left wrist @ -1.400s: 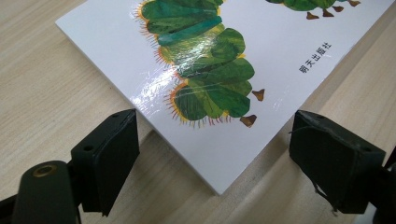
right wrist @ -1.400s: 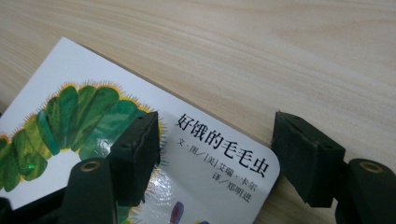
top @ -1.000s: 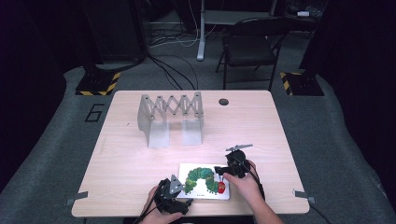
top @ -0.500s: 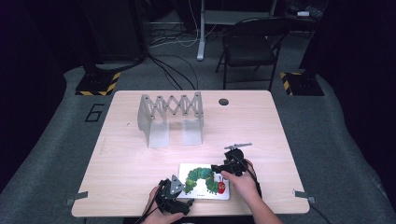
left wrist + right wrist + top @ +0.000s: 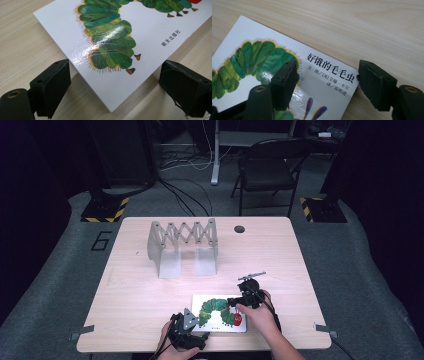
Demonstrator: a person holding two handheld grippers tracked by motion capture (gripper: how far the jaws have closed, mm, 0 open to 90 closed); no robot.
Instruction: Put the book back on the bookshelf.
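Beside the book (image 5: 287, 75) title, right claw (image 5: 328, 82) half-open astride its corner; left claw (image 5: 112, 87) wide, empty.

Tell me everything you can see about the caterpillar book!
The book lies flat and closed near the front edge of the wooden table. Its glossy white cover shows a green caterpillar with a red head, plus black Chinese lettering. The left tool straddles one corner with open jaws; the right tool is at another corner, one jaw over the cover.
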